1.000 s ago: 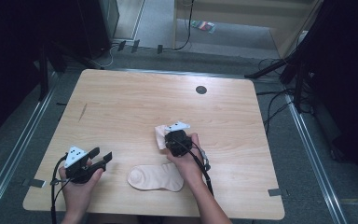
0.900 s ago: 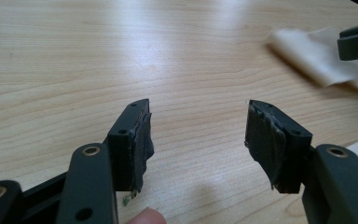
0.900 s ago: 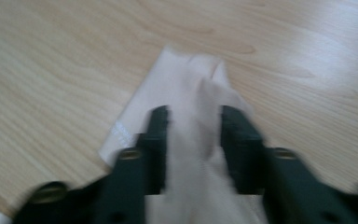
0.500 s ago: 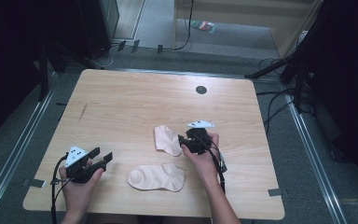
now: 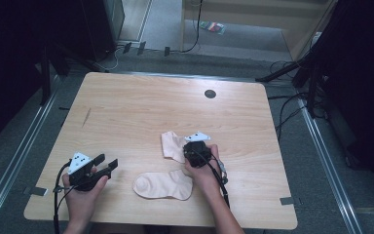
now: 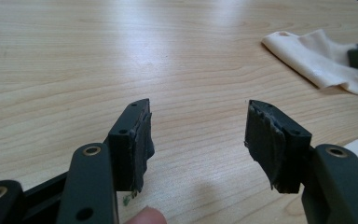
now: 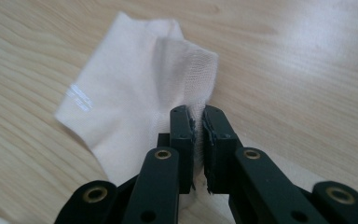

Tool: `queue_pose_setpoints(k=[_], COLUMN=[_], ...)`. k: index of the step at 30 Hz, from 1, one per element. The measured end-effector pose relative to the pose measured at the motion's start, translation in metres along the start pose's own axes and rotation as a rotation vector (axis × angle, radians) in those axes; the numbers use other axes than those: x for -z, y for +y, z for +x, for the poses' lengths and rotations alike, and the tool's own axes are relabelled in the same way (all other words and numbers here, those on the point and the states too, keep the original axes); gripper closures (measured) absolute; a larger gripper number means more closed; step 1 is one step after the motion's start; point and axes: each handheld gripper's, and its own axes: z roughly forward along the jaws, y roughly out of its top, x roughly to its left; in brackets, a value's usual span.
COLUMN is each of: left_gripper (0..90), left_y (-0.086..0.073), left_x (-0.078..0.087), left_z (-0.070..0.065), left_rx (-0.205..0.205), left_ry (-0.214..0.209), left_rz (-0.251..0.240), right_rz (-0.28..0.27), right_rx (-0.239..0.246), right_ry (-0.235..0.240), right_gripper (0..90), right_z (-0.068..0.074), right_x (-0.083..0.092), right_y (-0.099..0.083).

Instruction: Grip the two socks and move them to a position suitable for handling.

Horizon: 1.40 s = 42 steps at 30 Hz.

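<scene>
Cream sock [image 7: 135, 98] — right claw [image 7: 198, 122] clamped

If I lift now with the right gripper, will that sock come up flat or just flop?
Likely flop: the sock is thin knit, already puckered where the right gripper pinches its edge. It looks light, so it should lift easily. Held by one edge, the rest will probably hang and drag across the table.

Smooth, pale wood table [image 5: 126, 112] with a soft shine, 2 soft cloth socks [image 7: 135, 98] [image 5: 163, 185], matt black plastic gripper [image 6: 198, 140] with rough, worn pads [image 6: 261, 140]
</scene>
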Motion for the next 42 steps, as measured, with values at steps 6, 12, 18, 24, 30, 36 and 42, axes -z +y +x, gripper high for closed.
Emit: queue_pose_setpoints(k=[6,12,18,24,30,36,42], left_gripper=[40.8,33.5,30.5,33.8,77.8,86.4,58.2], left_y=[0.015,0.036,0.048,0.056,0.072,0.061,0.040], left_x=[-0.007,-0.049,-0.096,-0.121,-0.090,-0.052,-0.071], left_z=[-0.014,-0.042,-0.071,-0.074,-0.062,-0.076,-0.068], left_rx=[-0.011,-0.060,-0.134,-0.131,-0.208,-0.557,-0.488], left_ry=[-0.075,-0.253,-0.283,-0.215,-0.081,0.234,-0.011], left_rz=[0.023,0.138,0.198,0.213,0.057,-0.061,0.102], right_rz=[-0.046,-0.058,-0.051,-0.074,-0.139,-0.188,-0.059], right_rx=[-0.006,0.022,0.032,0.038,0.020,0.010,-0.025], right_ry=[0.049,0.059,0.081,0.128,0.233,0.259,0.175], right_gripper=[84.8,84.7,84.6,84.6,84.6,84.7,84.6], right_z=[0.006,0.020,0.033,0.042,0.047,0.041,0.016], right_x=[0.022,0.034,0.034,0.041,0.058,0.065,0.026], right_y=[0.027,0.058,0.074,0.082,0.093,0.089,0.053])
